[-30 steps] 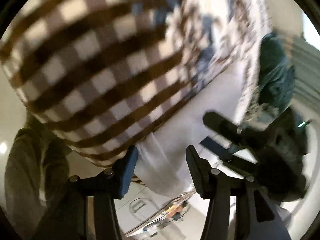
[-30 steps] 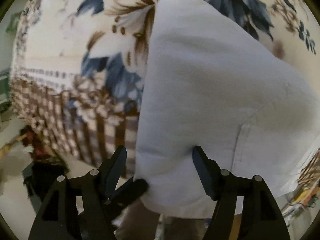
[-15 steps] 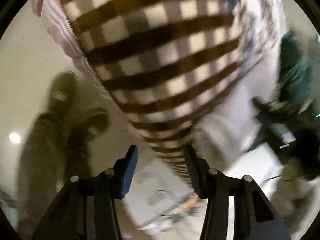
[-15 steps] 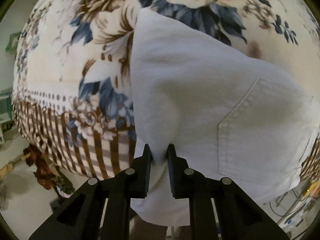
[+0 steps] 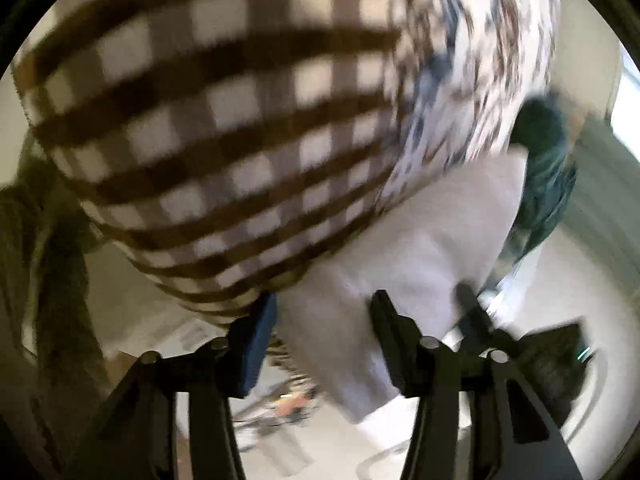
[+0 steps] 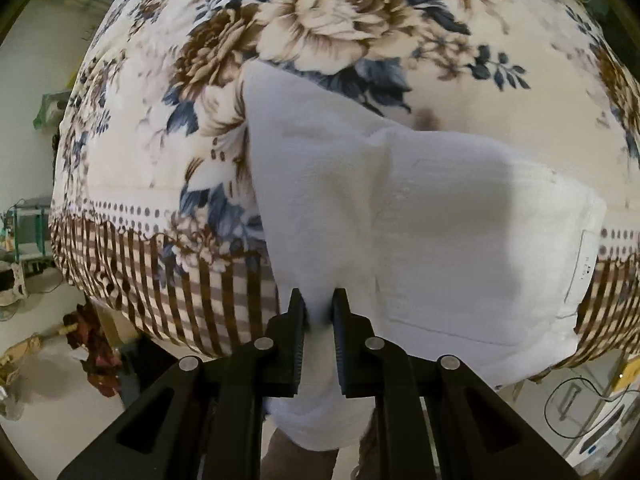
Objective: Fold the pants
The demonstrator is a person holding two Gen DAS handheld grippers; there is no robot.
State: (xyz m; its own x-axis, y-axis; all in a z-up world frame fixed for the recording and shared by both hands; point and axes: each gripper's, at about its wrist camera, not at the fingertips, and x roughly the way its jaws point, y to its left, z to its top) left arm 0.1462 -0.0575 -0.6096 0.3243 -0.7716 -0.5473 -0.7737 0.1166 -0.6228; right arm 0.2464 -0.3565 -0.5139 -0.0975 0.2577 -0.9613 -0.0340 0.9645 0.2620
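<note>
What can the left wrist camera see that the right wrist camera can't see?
Only the left wrist view shows the left gripper, jaws apart around the pants' edge, and a dark green bundle beyond the table. Only the right wrist view shows the right gripper pinching the cloth, a white label on the pants, and a reddish heap on the floor. Both show the white pants on the flowered, checked tablecloth.

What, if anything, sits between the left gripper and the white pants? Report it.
Nothing visible does. The left gripper is open, with the near edge of the white pants showing between its fingers, though blur hides whether they touch. The right gripper is already shut on the same pants, which lie on the floral cloth.
</note>
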